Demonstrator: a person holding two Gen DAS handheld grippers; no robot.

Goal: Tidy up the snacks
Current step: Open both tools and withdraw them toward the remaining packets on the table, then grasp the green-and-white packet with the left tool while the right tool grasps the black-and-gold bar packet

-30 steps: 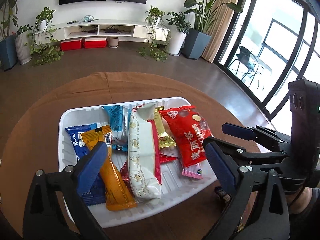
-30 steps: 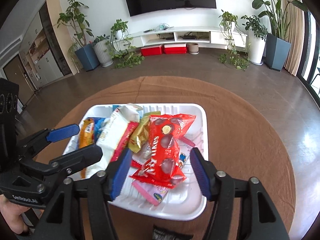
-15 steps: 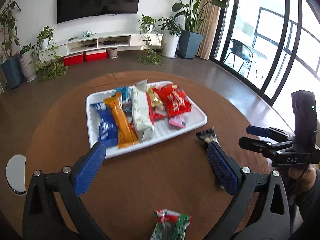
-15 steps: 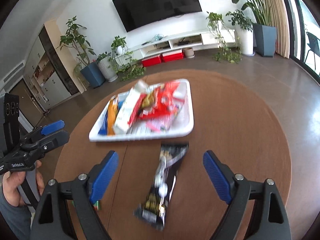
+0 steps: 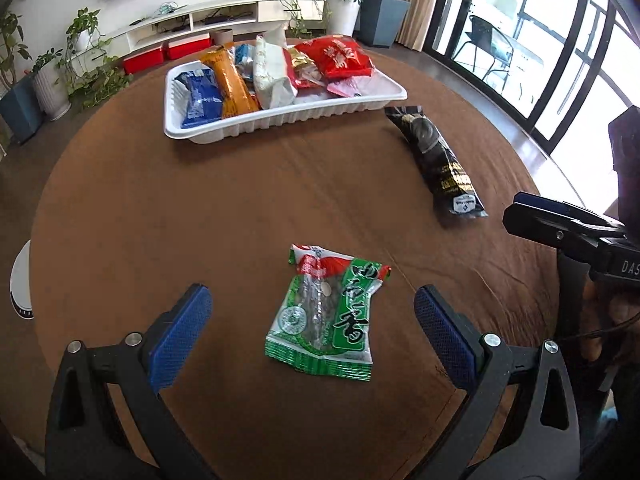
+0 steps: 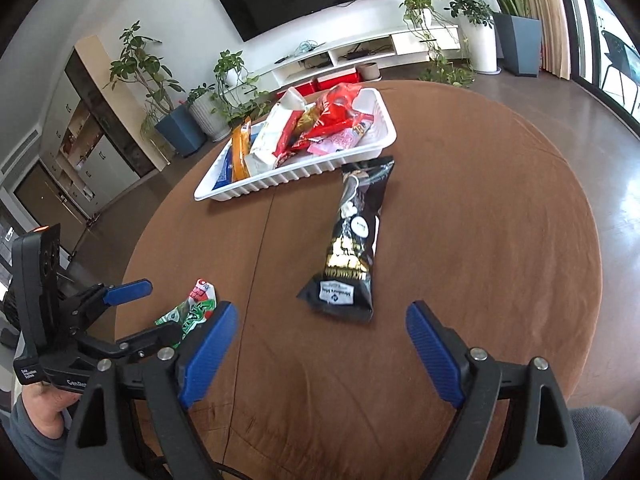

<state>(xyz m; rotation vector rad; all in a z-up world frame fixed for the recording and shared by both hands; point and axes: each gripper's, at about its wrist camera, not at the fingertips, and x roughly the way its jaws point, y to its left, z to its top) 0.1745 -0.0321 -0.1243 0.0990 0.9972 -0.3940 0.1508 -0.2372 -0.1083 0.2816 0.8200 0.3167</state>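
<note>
A white tray [image 5: 288, 118] holding several snack packs stands at the far side of the round brown table; it also shows in the right wrist view [image 6: 308, 176]. A green snack packet [image 5: 326, 314] lies flat just ahead of my open, empty left gripper [image 5: 312, 330]. A long black snack packet [image 6: 354, 240] lies in front of my open, empty right gripper [image 6: 320, 338]; the left wrist view shows it [image 5: 438, 158] to the right of the tray. The green packet [image 6: 190, 310] sits partly hidden behind the left gripper's fingers.
The brown table [image 5: 240, 208] has its front edge close below both grippers. A white round object [image 5: 20, 284] sits off the table's left edge. Potted plants, a TV shelf and glass doors stand far behind.
Both grippers have pulled back from over the tray toward the near table edge. The green and black packets on the table have come into view in front of them.
</note>
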